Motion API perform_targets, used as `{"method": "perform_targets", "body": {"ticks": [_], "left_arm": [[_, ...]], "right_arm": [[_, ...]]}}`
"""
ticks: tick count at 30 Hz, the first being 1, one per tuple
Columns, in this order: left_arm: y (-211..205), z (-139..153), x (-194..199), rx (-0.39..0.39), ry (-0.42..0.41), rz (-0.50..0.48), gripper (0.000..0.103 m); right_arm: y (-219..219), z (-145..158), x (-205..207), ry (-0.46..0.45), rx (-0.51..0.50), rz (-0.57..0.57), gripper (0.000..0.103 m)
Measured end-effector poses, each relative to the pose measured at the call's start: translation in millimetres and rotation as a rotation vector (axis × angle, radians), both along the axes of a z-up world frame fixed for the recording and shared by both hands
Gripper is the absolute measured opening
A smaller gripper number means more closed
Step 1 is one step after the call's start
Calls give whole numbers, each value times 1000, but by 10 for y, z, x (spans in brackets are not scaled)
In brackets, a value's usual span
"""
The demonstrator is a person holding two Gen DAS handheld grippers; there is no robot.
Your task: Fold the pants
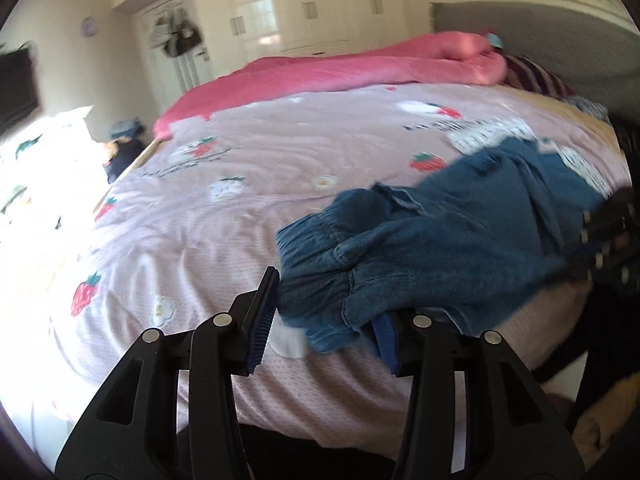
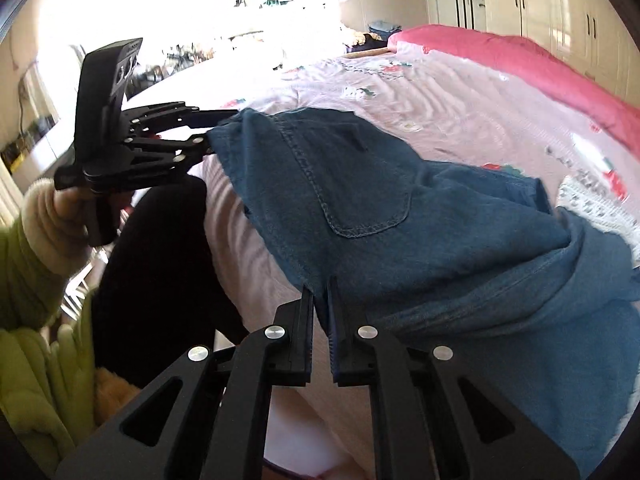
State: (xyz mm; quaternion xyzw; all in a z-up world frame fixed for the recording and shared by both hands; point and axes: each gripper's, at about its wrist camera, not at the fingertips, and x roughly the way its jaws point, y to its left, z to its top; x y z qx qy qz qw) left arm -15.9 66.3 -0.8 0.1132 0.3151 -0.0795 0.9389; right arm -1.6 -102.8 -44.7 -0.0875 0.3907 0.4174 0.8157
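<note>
Blue denim pants (image 1: 460, 232) lie on the pink strawberry-print bed cover (image 1: 224, 216) near the bed's front edge. My left gripper (image 1: 324, 300) is wide open, and the gathered waistband bunches between its fingers and over the right one. In the right wrist view the pants (image 2: 360, 200) show a back pocket, with the waist toward the left gripper (image 2: 208, 136) at their far left corner. My right gripper (image 2: 321, 300) is shut on the near edge of the pants. It also shows at the right edge of the left wrist view (image 1: 600, 240).
A rolled pink duvet (image 1: 340, 64) runs along the far side of the bed. A white patterned cloth (image 2: 592, 204) lies beside the pants. White wardrobes (image 1: 304, 4) stand behind, a grey headboard (image 1: 540, 40) at right. The person's dark legs (image 2: 160, 260) stand against the bed edge.
</note>
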Motion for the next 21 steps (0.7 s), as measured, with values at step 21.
{"method": "perform_targets", "body": {"ticks": [21], "left_arm": [[260,270,-285,-74,70,67,59]], "right_arm": [[27,-310,101,69,-32,-38,13]]}}
